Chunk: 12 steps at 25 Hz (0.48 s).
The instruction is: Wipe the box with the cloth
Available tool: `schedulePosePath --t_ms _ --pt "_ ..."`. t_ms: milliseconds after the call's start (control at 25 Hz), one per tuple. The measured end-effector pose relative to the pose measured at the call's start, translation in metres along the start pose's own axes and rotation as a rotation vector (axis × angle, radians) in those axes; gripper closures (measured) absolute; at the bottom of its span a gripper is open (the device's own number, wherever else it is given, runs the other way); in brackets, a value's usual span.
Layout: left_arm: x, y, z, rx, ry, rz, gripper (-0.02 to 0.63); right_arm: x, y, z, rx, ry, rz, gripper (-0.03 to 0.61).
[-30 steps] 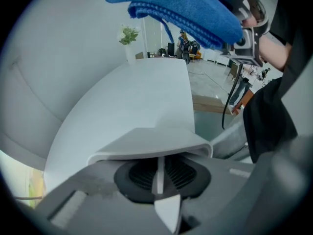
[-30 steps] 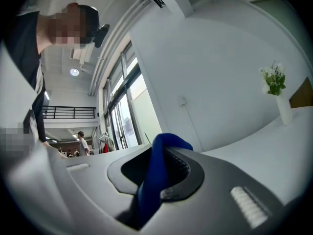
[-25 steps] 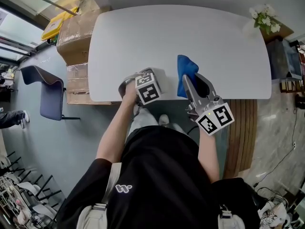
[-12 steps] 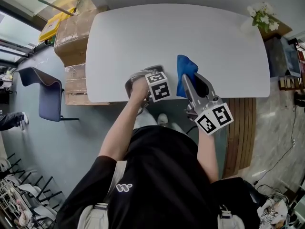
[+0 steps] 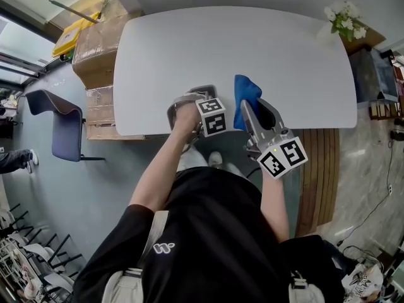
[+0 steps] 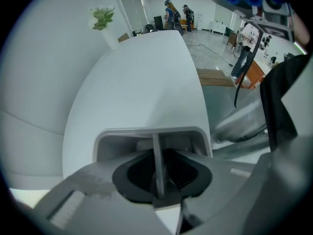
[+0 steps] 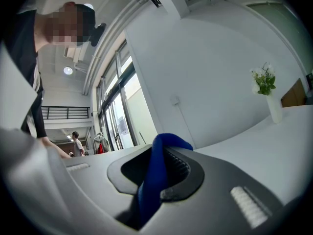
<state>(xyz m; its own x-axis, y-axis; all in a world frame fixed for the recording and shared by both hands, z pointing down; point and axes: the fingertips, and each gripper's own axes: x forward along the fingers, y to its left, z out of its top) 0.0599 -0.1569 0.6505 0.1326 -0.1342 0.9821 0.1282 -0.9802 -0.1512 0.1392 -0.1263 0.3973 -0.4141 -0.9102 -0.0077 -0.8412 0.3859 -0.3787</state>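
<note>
Small pale-grey box (image 5: 203, 92), smooth, rounded corners, open top, sits at the near edge of the matte white table (image 5: 252, 43). The left gripper (image 5: 189, 101) points steeply down into it, and its jaws have just been opening: they now stand apart on either side of a thin upright wall of the box (image 6: 117, 132), with dark gaps on both sides. The right gripper (image 5: 250, 106) is held level just beside it, its ribbed pads clamped on a soft, folded blue cloth (image 7: 164, 146) that bunches out past the tips.
</note>
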Motion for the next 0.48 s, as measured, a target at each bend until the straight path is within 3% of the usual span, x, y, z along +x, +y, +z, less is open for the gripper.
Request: schedulePosePath --t_ms 360,480 --pt "-0.02 0.003 0.003 -0.025 -0.113 0.098 0.535 -0.001 0.002 -0.003 0.0 0.013 0.006 0.525" --pt "-0.039 0.007 0.006 -0.095 -0.198 0.13 0.535 0.0 0.005 -0.005 -0.002 0.02 0.017 0.525"
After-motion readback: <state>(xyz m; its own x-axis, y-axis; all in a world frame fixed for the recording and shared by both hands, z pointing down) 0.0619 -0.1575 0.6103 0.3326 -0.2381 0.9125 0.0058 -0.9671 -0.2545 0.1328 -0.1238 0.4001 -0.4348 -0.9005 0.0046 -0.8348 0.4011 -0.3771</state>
